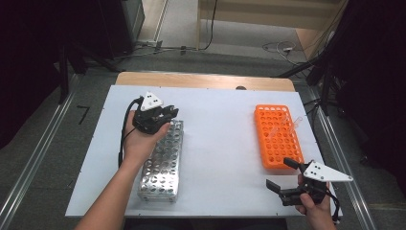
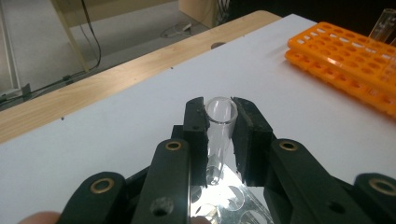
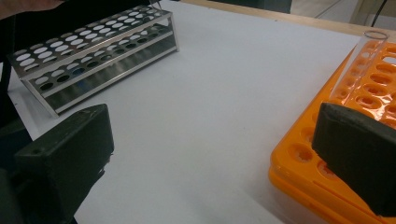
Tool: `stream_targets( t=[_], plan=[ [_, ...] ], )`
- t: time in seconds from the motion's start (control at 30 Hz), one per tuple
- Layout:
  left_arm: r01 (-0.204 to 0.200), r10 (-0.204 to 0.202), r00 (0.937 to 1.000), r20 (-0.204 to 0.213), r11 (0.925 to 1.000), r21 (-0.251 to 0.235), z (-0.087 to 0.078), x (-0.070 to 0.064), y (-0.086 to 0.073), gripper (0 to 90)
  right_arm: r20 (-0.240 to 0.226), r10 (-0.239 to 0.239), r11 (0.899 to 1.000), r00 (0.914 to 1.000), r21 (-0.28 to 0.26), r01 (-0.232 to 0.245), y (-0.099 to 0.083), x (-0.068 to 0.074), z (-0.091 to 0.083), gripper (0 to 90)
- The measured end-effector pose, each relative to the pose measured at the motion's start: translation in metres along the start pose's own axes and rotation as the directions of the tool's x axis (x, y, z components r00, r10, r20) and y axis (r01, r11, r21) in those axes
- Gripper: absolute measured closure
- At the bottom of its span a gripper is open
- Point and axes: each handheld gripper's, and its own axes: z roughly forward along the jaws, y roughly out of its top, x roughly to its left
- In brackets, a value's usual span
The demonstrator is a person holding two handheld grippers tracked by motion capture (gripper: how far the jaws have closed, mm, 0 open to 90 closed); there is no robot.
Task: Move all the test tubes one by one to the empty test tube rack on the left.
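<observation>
Holding a clear test tube (image 2: 219, 135) tight between its two black jaws, the left gripper (image 1: 160, 115) sits over the far end of the shiny metal rack (image 1: 163, 160). The tube stands almost straight up, its round bottom just above the rack's holes. The right gripper (image 1: 287, 176) waits with its jaws wide apart and nothing in them, near the close end of the orange rack (image 1: 277, 136). Another clear tube (image 3: 357, 70) leans in that orange rack. Both racks rest on the white table (image 1: 220, 143).
</observation>
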Motion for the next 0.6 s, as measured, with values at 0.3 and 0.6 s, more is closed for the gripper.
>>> stream_targets(
  t=[0.3,0.6],
  plan=[
    [-0.020,0.020,0.9998,0.010,0.9974,0.069,0.015,-0.001,-0.003,76.2,-0.004,-0.001,1.000,1.0000,0.003,0.001,0.000,0.001,0.001,0.0],
    [-0.008,0.005,0.9997,0.024,0.9931,0.117,0.026,0.001,-0.007,76.2,-0.005,-0.003,1.000,1.0000,0.004,0.003,0.000,0.000,0.002,0.0]
  ],
)
